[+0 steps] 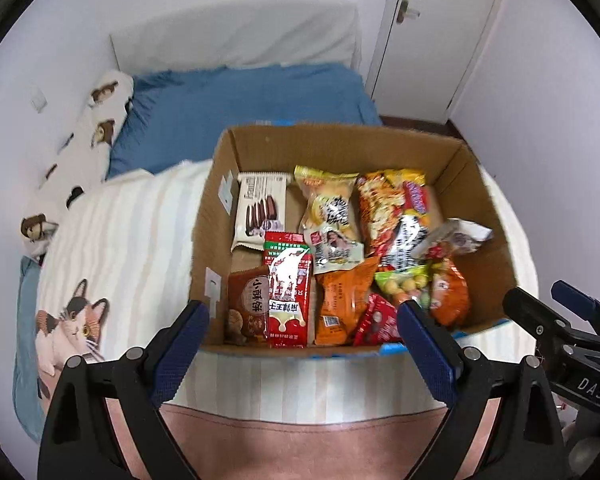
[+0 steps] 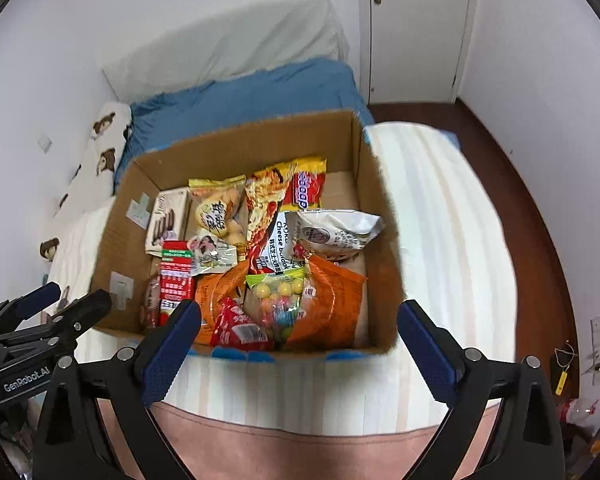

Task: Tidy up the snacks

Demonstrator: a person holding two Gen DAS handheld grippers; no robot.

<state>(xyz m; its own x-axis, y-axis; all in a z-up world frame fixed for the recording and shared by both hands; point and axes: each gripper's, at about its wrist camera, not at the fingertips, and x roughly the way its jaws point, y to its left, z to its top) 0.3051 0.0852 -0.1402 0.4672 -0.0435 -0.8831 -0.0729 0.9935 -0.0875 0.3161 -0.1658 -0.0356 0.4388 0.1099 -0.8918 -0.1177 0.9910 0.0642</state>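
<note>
A bed (image 1: 100, 220) covered by a cream striped blanket fills most of both views, with a blue sheet (image 1: 244, 112) at its far end and a cat-print pillow (image 1: 96, 128) along the left wall. On the blanket sits an open cardboard box (image 1: 340, 144), its near wall close to the pink band at the blanket's near edge. The box holds the snacks lying flat and partly overlapping: a white cookie pack (image 1: 262, 208) at the far left, a red sachet (image 1: 288, 292) near it toward the front, a yellow bag (image 1: 332, 204) in the middle far part, a large red-and-yellow noodle pack (image 2: 284, 208) to its right, a silver-white pouch (image 2: 336, 232) resting against the right side, orange packets (image 1: 342, 300) at the near middle, and a clear bag of coloured candy balls (image 2: 280, 300) among them. The left gripper (image 1: 302, 320) hangs above the box's near left edge, jaws spread wide with nothing between them. The right gripper (image 2: 298, 320) hangs above the near right part, jaws likewise wide and holding nothing.
</note>
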